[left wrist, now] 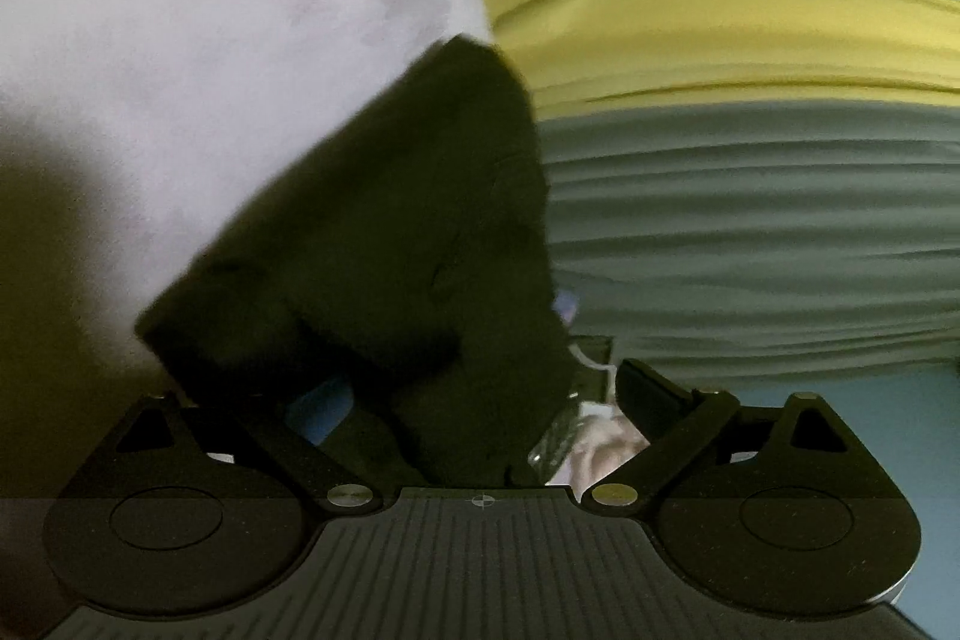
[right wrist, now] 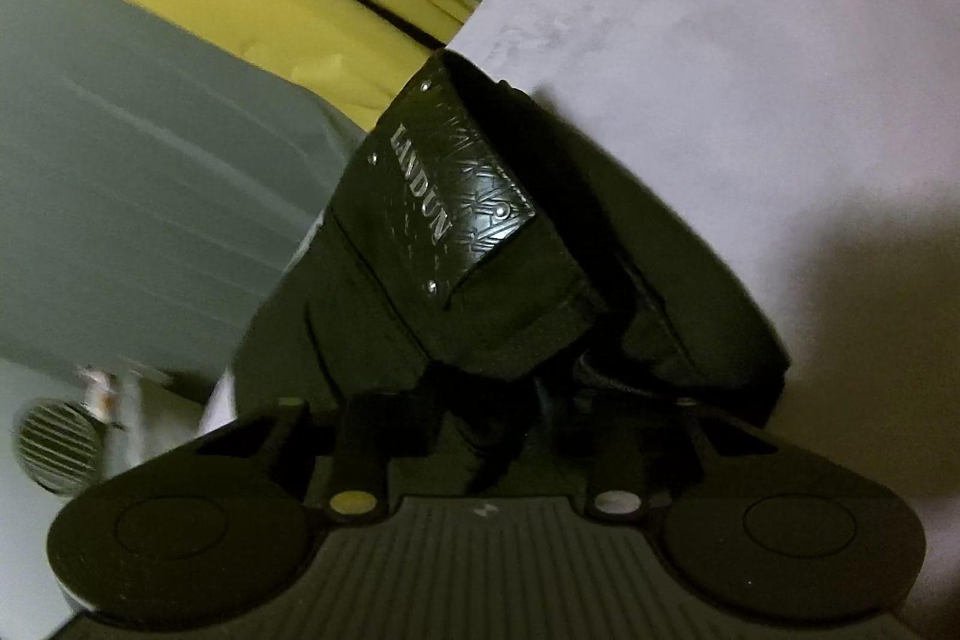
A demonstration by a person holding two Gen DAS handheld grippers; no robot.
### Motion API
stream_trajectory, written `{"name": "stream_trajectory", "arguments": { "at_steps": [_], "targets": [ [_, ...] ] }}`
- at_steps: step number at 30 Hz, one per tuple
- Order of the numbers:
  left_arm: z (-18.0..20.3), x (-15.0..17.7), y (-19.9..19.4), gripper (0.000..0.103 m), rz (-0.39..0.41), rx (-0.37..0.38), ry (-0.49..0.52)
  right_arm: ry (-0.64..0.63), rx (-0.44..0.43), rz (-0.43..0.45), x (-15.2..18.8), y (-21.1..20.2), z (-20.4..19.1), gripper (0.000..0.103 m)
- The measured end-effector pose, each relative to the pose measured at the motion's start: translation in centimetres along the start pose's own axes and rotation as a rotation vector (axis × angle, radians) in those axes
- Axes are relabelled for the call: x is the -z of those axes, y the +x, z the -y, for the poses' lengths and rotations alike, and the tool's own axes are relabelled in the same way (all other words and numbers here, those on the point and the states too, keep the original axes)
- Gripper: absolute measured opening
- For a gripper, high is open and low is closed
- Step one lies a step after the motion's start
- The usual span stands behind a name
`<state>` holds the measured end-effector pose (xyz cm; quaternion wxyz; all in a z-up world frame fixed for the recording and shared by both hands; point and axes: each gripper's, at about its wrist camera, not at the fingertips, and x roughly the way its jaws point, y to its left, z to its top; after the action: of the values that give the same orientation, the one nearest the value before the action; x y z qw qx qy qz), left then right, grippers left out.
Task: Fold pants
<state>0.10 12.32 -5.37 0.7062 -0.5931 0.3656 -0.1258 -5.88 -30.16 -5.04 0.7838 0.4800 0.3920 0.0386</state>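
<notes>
The black pants [left wrist: 390, 220] lie bunched on a white surface [left wrist: 180, 40], seen close up in the left wrist view. My left gripper [left wrist: 462, 391] stands wide open around the near end of the cloth. Its right finger [left wrist: 651, 388] is apart from the fabric, and its left finger is hidden under the cloth. In the right wrist view the pants [right wrist: 480, 328] show a glossy black waist label [right wrist: 456, 184] reading LANDUN. My right gripper [right wrist: 498, 418] has its fingers close together, pinching a fold of the pants just below the label.
Beyond the edge of the white surface [right wrist: 750, 40] hangs grey-green pleated fabric [left wrist: 750, 232] with a yellow band [left wrist: 720, 34]. A round ribbed object [right wrist: 57, 448] sits low at the left in the right wrist view. A blue patch [left wrist: 852, 412] shows at the lower right in the left wrist view.
</notes>
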Motion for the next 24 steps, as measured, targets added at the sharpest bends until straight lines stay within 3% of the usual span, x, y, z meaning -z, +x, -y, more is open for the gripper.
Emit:
{"name": "stream_trajectory", "arguments": {
  "at_steps": [4,10,15,20,23,24],
  "targets": [
    [0.4,0.2,-0.1,0.095,0.015,-0.018,0.016,-0.016,-0.083,0.021,-0.1,-1.1,-0.5,0.029],
    [0.4,-0.1,0.5,0.095,0.009,-0.007,-0.002,0.089,-0.297,0.04,-0.2,-1.9,-0.3,0.026],
    [0.1,-0.1,0.6,0.095,0.063,0.032,-0.053,0.019,-0.307,0.057,-0.4,-2.1,-1.7,0.026],
    [0.9,0.3,0.5,0.094,0.071,0.037,0.018,0.001,-0.259,0.052,-0.6,-1.3,-1.5,0.026],
    [1.1,0.3,0.8,0.089,0.063,-0.023,0.056,0.025,-0.253,0.041,-0.5,-1.1,-0.8,0.029],
    [1.2,0.3,1.0,0.087,0.06,-0.044,0.067,0.034,-0.254,0.034,-0.4,-1.0,-0.7,0.037]
  ]
}}
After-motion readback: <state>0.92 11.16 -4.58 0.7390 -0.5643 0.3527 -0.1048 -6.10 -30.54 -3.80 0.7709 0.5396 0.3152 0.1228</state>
